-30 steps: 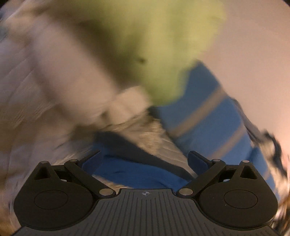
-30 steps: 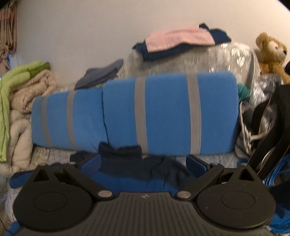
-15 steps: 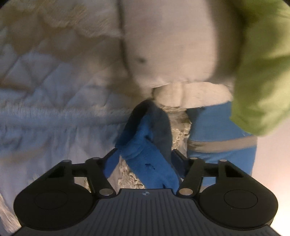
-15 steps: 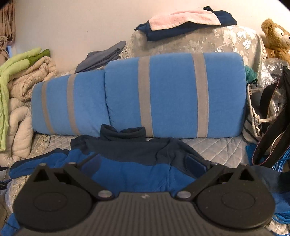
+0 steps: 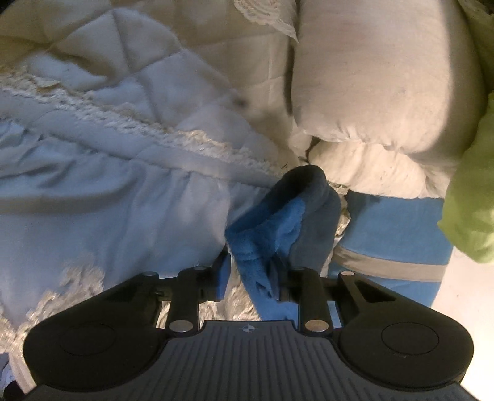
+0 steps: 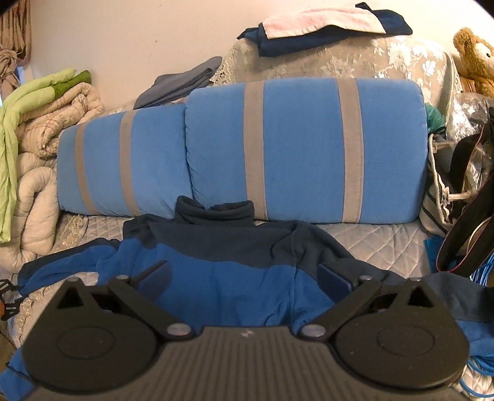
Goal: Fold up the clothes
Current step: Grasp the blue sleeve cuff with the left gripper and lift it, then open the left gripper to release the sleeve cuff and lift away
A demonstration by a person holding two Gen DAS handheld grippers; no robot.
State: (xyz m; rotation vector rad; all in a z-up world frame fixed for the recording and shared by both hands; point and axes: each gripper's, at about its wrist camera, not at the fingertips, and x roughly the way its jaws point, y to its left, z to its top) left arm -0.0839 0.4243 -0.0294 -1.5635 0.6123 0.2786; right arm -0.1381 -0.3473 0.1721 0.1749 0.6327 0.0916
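Note:
A blue fleece jacket (image 6: 228, 277) with a dark navy yoke and collar lies spread on the quilted sofa seat (image 6: 370, 243). My right gripper (image 6: 242, 268) hovers open over its chest, with nothing between its fingers. In the left wrist view, the jacket's sleeve end (image 5: 287, 222), blue with a navy cuff, stands up between the fingers of my left gripper (image 5: 253, 265). Those jaws are closing around it. The sleeve lies against the right finger, and a thin gap still shows beside the left pad (image 5: 223, 276).
Two blue cushions with grey stripes (image 6: 302, 148) lean on the sofa back. Rolled cream quilts (image 5: 386, 80) and a green blanket (image 6: 12, 148) are piled at the left end. Bags and straps (image 6: 463, 216) crowd the right end. Folded clothes (image 6: 324, 24) and a teddy bear (image 6: 475, 58) sit on top.
My left gripper rolled, sank toward the seat and narrowed its jaws around the sleeve end. The right gripper dropped a little closer to the jacket and stayed open.

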